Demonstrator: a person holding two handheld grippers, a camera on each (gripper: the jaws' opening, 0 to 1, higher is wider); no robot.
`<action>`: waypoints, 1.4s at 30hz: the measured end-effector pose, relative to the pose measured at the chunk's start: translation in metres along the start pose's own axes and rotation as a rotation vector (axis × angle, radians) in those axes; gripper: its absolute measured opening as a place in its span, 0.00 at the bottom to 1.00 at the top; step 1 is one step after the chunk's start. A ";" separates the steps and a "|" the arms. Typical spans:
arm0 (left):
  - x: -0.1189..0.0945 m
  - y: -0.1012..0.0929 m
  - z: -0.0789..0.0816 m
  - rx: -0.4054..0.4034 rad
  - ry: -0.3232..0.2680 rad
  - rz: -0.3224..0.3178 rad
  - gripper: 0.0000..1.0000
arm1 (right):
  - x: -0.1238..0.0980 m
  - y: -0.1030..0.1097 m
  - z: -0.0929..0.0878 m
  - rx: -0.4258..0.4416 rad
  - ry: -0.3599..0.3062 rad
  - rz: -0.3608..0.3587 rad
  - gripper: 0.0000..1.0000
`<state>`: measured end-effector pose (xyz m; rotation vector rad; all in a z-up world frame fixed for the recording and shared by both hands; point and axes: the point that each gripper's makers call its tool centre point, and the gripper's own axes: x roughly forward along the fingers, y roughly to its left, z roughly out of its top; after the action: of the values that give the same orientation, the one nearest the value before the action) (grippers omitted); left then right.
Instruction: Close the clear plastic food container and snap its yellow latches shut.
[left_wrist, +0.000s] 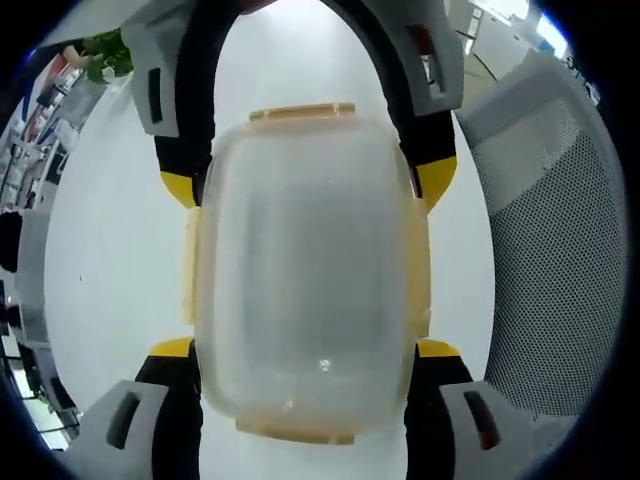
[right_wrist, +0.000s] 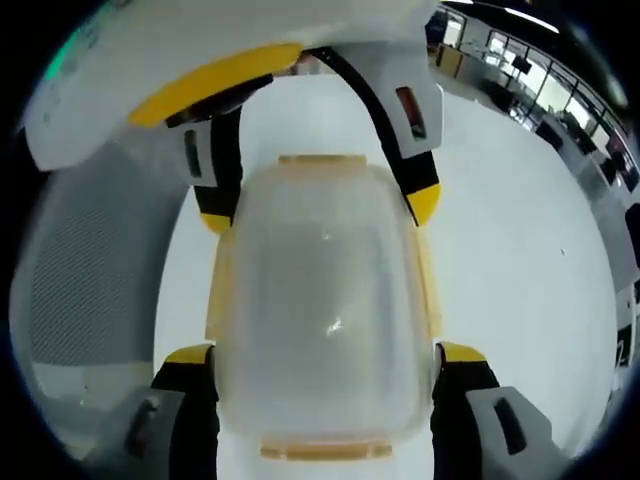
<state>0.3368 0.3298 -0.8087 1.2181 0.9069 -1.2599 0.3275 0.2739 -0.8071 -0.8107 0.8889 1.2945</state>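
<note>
White tabletop (left_wrist: 100, 250) under everything, w/ office clutter and a green plant (left_wrist: 108, 55) at far upper left of the left gripper view, and a grey mesh chair back (left_wrist: 560, 240) on its right side

Left gripper view, left to right: left gripper (left_wrist: 305, 350) rises from the bottom, yellow-tipped jaws spread wide, one on each side of the clear plastic container (left_wrist: 305, 270), tips right at its long sides; real contact can't be told. Container sits lid-on, centre of view, on the table. Yellow latches (left_wrist: 300, 112) show on all four edges, lying close along the sides; whether snapped can't be told. Right gripper (left_wrist: 310, 185) comes in from the top, jaws also wide, straddling the far end of the box

Right gripper view: mesh chair at left, then same container (right_wrist: 320, 310) between right gripper's (right_wrist: 325, 352) open jaws at the bottom; left gripper (right_wrist: 320, 205) opposite at top, astride the far end. Open office floor w/ desks at upper right
</note>
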 end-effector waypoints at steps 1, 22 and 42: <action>0.000 0.000 -0.001 -0.001 0.000 0.000 0.84 | 0.000 0.000 0.001 -0.001 0.000 0.001 0.89; -0.003 -0.001 -0.019 -0.024 0.003 0.002 0.84 | 0.010 0.001 0.018 -0.017 0.001 0.018 0.90; -0.009 0.001 -0.047 -0.038 0.025 0.004 0.85 | 0.021 -0.001 0.045 -0.029 -0.018 0.029 0.90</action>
<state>0.3423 0.3772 -0.8083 1.2072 0.9420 -1.2212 0.3333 0.3231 -0.8063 -0.8104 0.8723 1.3402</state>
